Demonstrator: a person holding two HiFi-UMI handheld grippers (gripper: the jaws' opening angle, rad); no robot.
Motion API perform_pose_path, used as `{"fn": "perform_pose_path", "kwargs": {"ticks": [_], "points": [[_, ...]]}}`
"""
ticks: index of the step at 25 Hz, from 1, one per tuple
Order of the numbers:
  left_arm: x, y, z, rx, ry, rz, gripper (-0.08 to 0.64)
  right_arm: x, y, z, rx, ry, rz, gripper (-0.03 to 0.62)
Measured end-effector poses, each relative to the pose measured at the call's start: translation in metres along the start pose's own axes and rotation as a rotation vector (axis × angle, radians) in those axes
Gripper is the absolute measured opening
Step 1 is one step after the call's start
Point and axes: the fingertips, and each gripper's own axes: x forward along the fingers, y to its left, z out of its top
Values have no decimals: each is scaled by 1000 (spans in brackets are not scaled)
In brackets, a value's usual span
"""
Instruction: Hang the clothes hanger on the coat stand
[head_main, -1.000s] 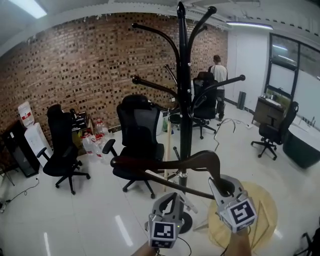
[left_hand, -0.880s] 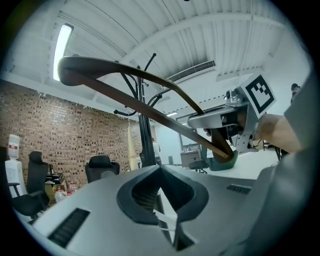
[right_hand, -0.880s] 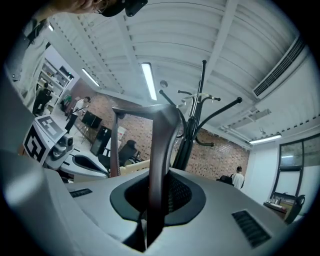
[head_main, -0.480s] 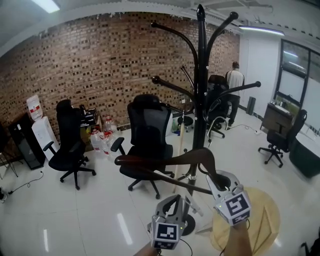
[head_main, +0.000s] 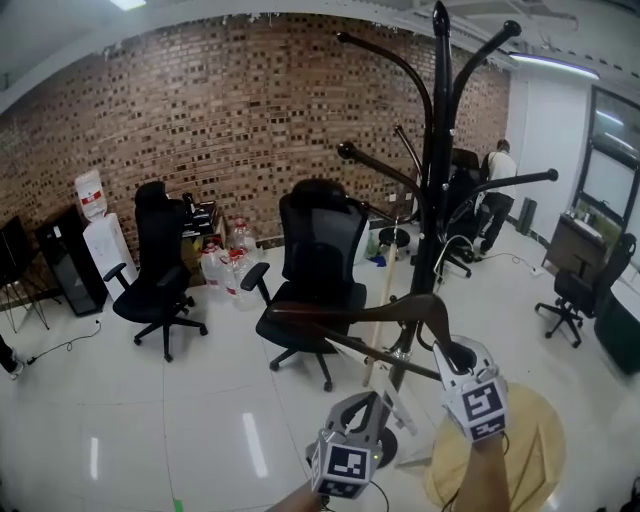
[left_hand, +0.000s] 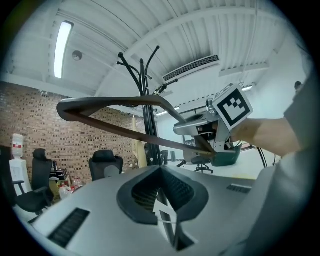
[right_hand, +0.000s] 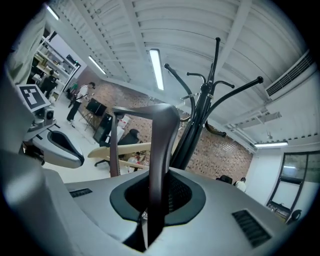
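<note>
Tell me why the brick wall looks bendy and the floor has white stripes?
Head view: the wide lens curves the brick wall; the stripes are ceiling lamps mirrored in the shiny floor. Left gripper view and right gripper view: round, dark corners, and the coat stand leans.

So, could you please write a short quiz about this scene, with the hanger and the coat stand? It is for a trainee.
1. True or false: the hanger already hangs on the stand.
2. Whose fingers grip the hanger? A) the left gripper's B) the right gripper's C) both
3. Fill in: the wall behind the chairs is made of ____.

Key
1. False. It is held in the air in front of the stand, below its arms.
2. B. The right gripper is shut on one end of the hanger.
3. Brick.
</note>
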Motion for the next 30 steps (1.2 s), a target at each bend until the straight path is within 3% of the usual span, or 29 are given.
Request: {"fn": "perform_pose_path", "kwargs": {"ticks": [15, 22, 30], "points": [[11, -6, -12, 1, 68, -4, 8, 28, -9, -37, -43, 67, -11, 23], [17, -9, -17, 1, 46, -21, 8, 34, -16, -48, -82, 78, -66, 38], [12, -7, -21, -8, 56, -22, 8, 37, -26, -51, -43, 60, -137, 92]]}}
